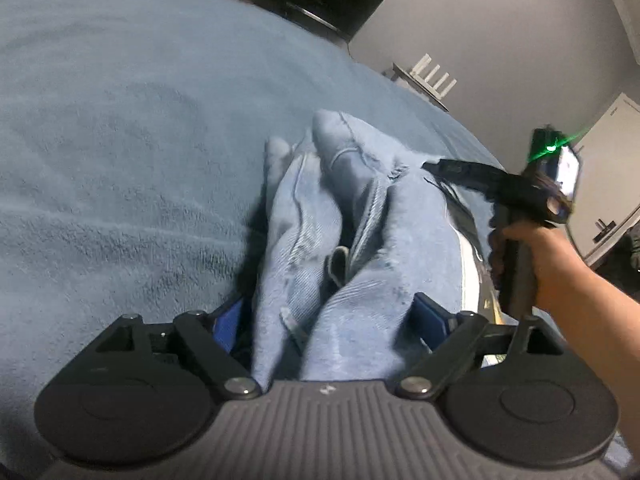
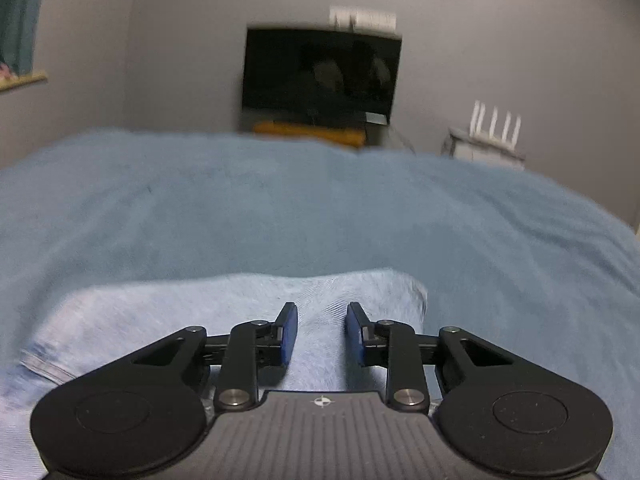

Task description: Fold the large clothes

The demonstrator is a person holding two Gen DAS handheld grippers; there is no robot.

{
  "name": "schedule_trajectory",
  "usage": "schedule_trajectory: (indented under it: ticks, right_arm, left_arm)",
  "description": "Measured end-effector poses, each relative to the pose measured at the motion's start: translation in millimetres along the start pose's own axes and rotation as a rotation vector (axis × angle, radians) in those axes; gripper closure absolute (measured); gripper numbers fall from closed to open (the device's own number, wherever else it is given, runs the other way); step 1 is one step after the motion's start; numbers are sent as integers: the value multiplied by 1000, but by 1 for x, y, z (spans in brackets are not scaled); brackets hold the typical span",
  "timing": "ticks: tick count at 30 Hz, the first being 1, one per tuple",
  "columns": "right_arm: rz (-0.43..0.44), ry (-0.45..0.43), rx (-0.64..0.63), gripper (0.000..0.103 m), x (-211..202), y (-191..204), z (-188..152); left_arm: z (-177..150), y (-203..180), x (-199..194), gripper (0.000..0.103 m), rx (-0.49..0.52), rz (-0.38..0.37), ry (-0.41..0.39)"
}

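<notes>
A light blue garment [image 1: 352, 240] lies bunched in long folds on a blue blanket [image 1: 120, 140]. My left gripper [image 1: 328, 316] has its blue pads wide apart with a thick bunch of the garment between them; the cloth hides the fingertips. My right gripper [image 1: 436, 166], held in a hand, reaches in from the right with its tips at the garment's far right edge. In the right wrist view my right gripper [image 2: 322, 334] stands partly open just above a flat part of the garment [image 2: 200, 312], with nothing clamped between the pads.
The blanket [image 2: 320, 208] covers a bed that fills both views. A dark TV [image 2: 322, 72] stands against the grey wall beyond the bed, with a white router [image 2: 494, 128] on a small stand to its right. A white door [image 1: 612, 168] is at far right.
</notes>
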State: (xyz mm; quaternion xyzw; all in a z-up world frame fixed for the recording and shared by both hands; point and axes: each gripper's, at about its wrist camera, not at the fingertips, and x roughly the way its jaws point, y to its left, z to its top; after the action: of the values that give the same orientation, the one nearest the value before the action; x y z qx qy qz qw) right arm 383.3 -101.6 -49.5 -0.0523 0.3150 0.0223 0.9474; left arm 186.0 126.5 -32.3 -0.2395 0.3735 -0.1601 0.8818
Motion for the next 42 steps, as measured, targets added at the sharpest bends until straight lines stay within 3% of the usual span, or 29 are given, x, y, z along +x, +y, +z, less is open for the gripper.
schedule_trajectory:
  ticks: [4,7,11,17,25,31,34,37,40,42]
  right_arm:
    - [7,112,61,80,28,-10,-6]
    - [41,73,98,79,23,-15,-6]
    - [102,-68,198,55,-28,-26,-20]
    - [161,-151,201,53,-123,-39,-73]
    - [238,-99,68,49,-217,-10,-147]
    - [216,-16,43,52,-218,5,-168]
    - [204,13,81,44,-207,1,-167]
    - [248,29,204,39,-201,-14,-163]
    - [291,19,337,37,-207,-33,-171]
    - [298,34,395,33,-206,-41,-176]
  left_arm:
    - [3,-6,7,12,51,20,-5]
    - [5,-4,7,11,43,27,-1]
    - [3,-7,8,11,62,49,-9]
    - [0,-13,1,11,73,67,-15]
    - [-3,-17,-3,11,71,77,-11]
    - [-3,-18,4,11,80,81,6]
    - [0,-15,8,11,67,72,15]
    - [3,-12,3,11,51,44,-2]
    - [5,0,-3,11,-33,-30,-5]
    - [5,14,1,11,-108,-76,37]
